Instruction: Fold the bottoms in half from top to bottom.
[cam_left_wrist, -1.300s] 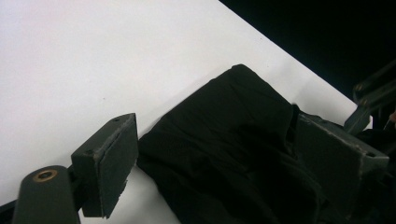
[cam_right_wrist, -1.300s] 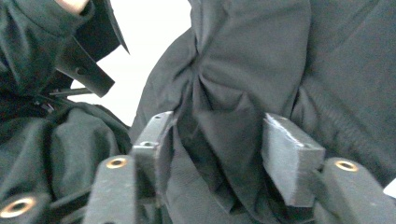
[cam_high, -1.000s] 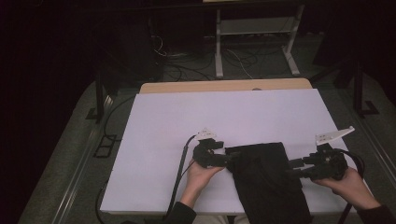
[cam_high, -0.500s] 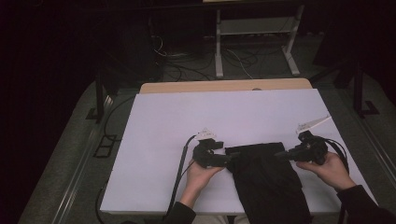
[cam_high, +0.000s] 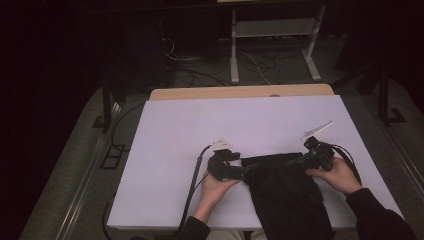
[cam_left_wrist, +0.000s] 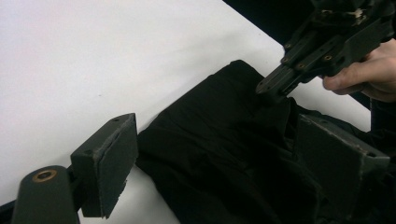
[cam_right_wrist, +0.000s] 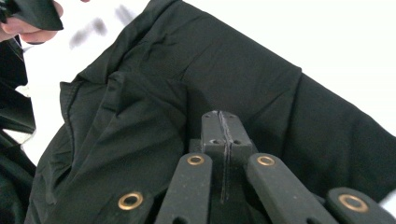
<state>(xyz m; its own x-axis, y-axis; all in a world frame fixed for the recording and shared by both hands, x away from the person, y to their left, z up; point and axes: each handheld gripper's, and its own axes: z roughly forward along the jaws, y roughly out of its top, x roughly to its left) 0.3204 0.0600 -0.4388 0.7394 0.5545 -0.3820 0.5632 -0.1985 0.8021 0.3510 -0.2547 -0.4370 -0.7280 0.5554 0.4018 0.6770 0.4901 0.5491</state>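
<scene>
Black folded fabric garment (cam_high: 287, 192) runs 12-to-6 on the white surface (cam_high: 175, 135); right gripper (cam_high: 294, 162) fingers pressed together at its 1 o'clock corner, left gripper (cam_left_wrist: 224, 154) fingers spread at 11.

Dim room, table (cam_high: 190, 130) brightly lit; upper left of right gripper view perhaps motion-blurred

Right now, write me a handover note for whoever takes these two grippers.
Left gripper: jaws open, black garment between them, pads not pressing.
Right gripper: jaws together, tips on the garment's upper right part; a pinch of cloth cannot be confirmed.
Garment: on the white table at its near edge, partly hanging over.
Done: both grippers at the cloth.
Left: probably gripping and spreading or folding.
</scene>
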